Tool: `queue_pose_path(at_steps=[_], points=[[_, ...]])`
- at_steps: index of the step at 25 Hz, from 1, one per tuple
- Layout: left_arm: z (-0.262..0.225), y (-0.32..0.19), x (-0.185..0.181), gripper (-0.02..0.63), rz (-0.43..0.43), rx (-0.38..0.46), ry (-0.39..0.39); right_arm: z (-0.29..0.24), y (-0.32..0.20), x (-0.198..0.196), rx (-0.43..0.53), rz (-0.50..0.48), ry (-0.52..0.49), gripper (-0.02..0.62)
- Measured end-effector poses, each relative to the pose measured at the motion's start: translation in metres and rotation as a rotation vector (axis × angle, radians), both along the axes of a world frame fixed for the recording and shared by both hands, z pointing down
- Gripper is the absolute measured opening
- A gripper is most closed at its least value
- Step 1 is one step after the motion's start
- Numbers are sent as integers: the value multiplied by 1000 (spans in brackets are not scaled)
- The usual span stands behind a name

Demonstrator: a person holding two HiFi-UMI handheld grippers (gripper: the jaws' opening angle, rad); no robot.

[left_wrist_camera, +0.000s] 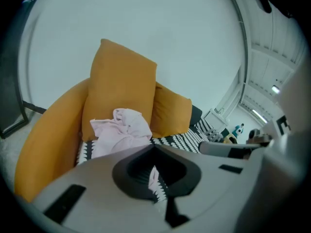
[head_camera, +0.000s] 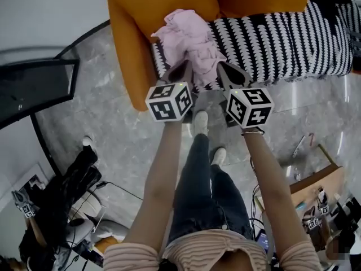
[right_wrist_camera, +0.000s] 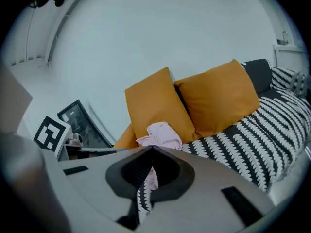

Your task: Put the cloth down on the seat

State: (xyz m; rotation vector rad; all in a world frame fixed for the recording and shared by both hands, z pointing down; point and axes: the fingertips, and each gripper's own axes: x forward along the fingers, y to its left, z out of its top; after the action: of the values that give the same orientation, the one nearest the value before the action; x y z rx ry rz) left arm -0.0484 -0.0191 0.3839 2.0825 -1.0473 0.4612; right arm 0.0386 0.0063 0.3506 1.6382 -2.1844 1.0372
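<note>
One pink cloth lies crumpled on the black-and-white patterned seat, at the end by the orange armrest and against the nearer of two orange cushions. Two grippers are held side by side over the seat's front edge, close to the cloth's lower folds. The left gripper and the right gripper each have their jaws pressed together tip to tip, with no cloth visibly pinched.

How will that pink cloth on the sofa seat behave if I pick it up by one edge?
Probably floppy: the pink cloth lies crumpled in soft folds, so it should drape and sag. It looks thin, so likely light. Pushed along the patterned seat, it would probably bunch up rather than slide.
</note>
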Motion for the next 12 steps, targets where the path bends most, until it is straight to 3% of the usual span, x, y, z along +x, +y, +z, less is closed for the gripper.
queue_pose_path(at_steps=[6,12], points=[[-57,18,-11,12,48,107,12,-44,12,3,71,28,-32,8],[-108,36,-21,11,31,176,14,-80,33,1,136,9,-30,8]])
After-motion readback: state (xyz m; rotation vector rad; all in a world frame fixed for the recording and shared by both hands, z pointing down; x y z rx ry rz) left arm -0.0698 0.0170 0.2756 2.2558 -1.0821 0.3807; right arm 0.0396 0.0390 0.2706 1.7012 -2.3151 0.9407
